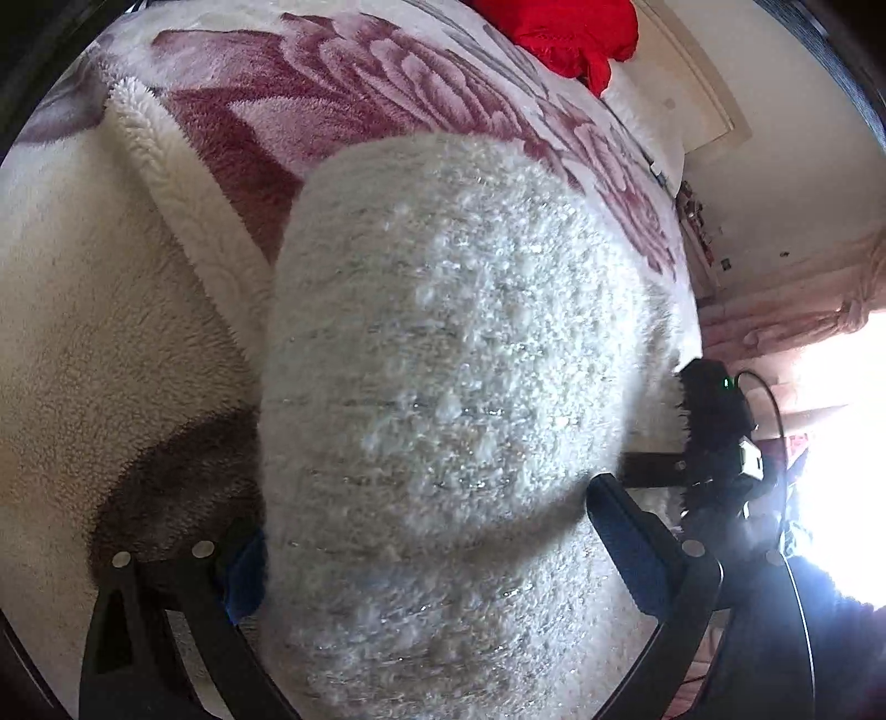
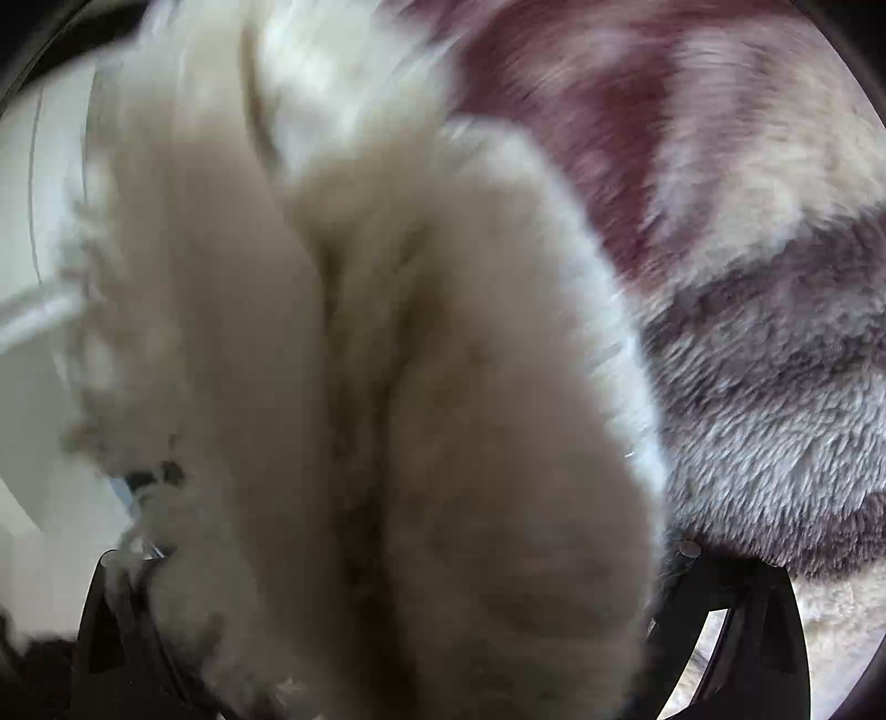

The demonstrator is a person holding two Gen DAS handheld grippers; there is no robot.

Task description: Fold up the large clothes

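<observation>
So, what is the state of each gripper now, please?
Left gripper: closed on the fluffy white garment.
Right gripper: the garment fills the gap between its fingers; a grip cannot be told through blur.

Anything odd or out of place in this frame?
Nothing damaged or spilled. The fluffy white garment bunches thickly between both grippers, and the right wrist view is motion-blurred. A red cloth lies crumpled on the floral blanket.

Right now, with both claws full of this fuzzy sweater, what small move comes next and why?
Probably lower the sweater onto the flowered blanket to flatten it: it bunches thickly between the left claw and the right claw, and the right view is motion-blurred.
</observation>
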